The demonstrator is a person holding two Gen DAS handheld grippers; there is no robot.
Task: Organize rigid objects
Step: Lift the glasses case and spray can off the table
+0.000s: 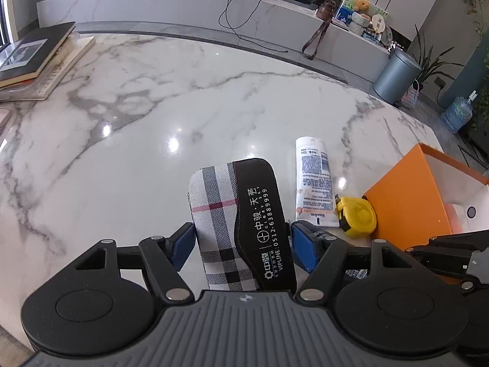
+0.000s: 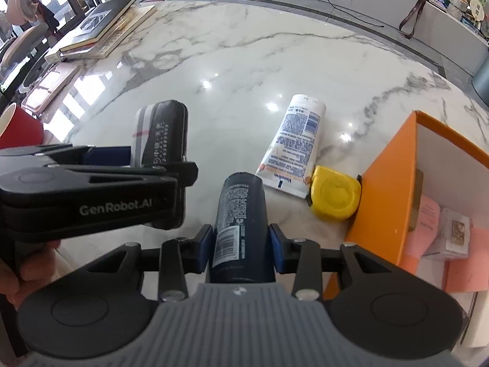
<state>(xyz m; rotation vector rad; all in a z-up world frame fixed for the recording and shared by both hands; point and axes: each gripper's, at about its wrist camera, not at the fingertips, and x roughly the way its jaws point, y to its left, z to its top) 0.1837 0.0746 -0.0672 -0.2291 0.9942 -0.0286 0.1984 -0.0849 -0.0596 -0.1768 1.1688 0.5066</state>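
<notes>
We note the left gripper (image 1: 243,244) clamped on a plaid-and-black case (image 1: 241,223), its blue pads pressed to both sides, the case held above the marble table (image 1: 137,116). The right gripper (image 2: 240,244) grips a dark blue bottle (image 2: 240,223) the same way. On the table a white tube (image 2: 292,143) lies flat, its cap end touching a yellow tape measure (image 2: 334,197), which sits against the orange box (image 2: 385,202). Books (image 1: 33,58) are stacked at the far left edge.
</notes>
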